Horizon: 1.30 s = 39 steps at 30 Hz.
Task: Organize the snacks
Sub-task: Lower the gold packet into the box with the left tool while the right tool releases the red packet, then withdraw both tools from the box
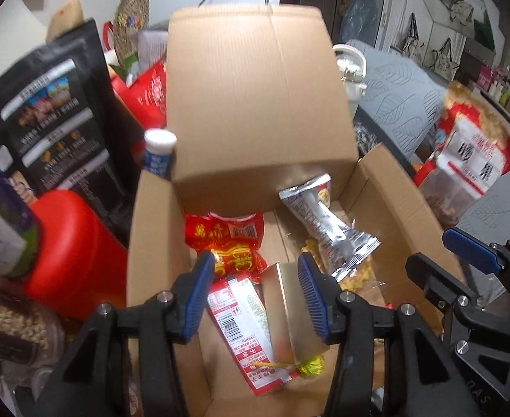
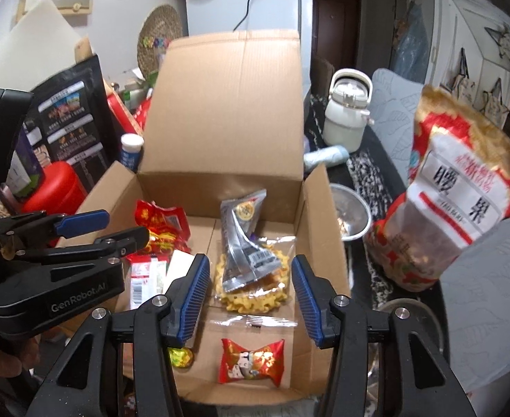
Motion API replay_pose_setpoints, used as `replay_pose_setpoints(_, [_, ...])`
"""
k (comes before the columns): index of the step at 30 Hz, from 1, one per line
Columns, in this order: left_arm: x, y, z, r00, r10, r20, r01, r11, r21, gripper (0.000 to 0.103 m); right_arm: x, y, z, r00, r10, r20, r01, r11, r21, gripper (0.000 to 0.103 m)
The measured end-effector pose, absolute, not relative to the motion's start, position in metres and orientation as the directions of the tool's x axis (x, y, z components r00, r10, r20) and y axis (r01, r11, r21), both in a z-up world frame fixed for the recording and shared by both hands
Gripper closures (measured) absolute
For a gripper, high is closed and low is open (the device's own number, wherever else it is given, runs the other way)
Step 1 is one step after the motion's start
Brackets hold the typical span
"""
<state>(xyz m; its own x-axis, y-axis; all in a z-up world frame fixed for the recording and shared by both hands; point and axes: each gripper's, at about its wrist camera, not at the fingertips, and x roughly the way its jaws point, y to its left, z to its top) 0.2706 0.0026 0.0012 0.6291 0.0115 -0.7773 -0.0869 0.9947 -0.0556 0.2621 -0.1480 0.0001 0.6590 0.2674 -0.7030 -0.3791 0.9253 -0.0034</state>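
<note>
While both grippers hover empty and part-open over the cardboard box [image 2: 324, 215], the silver snack packet [image 2: 244, 243] lies lengthwise just ahead of the right gripper [image 2: 249, 299], nearer than the left gripper [image 1: 256, 295].

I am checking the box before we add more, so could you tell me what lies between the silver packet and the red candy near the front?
In the right wrist view, a clear bag of yellow crisps lies between the silver packet and the red candy.
</note>
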Motion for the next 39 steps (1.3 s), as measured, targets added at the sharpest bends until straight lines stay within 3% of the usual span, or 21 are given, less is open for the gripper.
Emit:
replay_pose_setpoints(21, [0.178,-0.009,0.098,0.785,0.022,-0.619,-0.052,0.998,-0.030,0.054,0.178,-0.165,0.075,0.777,0.293,-0.557,-0.373,0.927,-0.032,0.054])
replay_pose_setpoints(24, [0.161,-0.010,0.108,0.803,0.022,-0.596,-0.047,0.999,-0.026,0.054,0.162,-0.171,0.083,0.794,0.296,-0.531,-0.368,0.929,-0.032,0.046])
replay_pose_setpoints(28, [0.139,-0.012,0.117,0.821,0.036,-0.570,-0.052,0.999,-0.011,0.053,0.140,-0.177,0.092,0.810,0.297,-0.505,-0.364,0.931,-0.037,0.042])
replay_pose_setpoints(29, [0.133,-0.012,0.118,0.826,0.035,-0.563,-0.049,0.999,-0.011,0.051,0.134,-0.178,0.094,0.814,0.298,-0.499,-0.365,0.930,-0.039,0.039])
replay_pose_setpoints(30, [0.127,-0.012,0.119,0.828,0.033,-0.559,-0.046,0.999,-0.010,0.037,0.127,-0.179,0.096,0.819,0.300,-0.490,-0.366,0.930,-0.042,0.038])
replay_pose_setpoints(31, [0.123,-0.013,0.120,0.832,0.030,-0.554,-0.042,0.999,-0.009,0.015,0.122,-0.180,0.097,0.821,0.301,-0.486,-0.367,0.929,-0.044,0.038])
replay_pose_setpoints(33, [0.110,-0.014,0.121,0.850,0.030,-0.526,-0.040,0.999,-0.007,0.000,0.110,-0.181,0.098,0.826,0.301,-0.477,-0.368,0.928,-0.052,0.038])
replay_pose_setpoints(39, [0.081,-0.014,0.120,0.855,0.039,-0.516,-0.043,0.999,0.005,0.000,0.079,-0.183,0.100,0.841,0.295,-0.453,-0.367,0.927,-0.079,0.034])
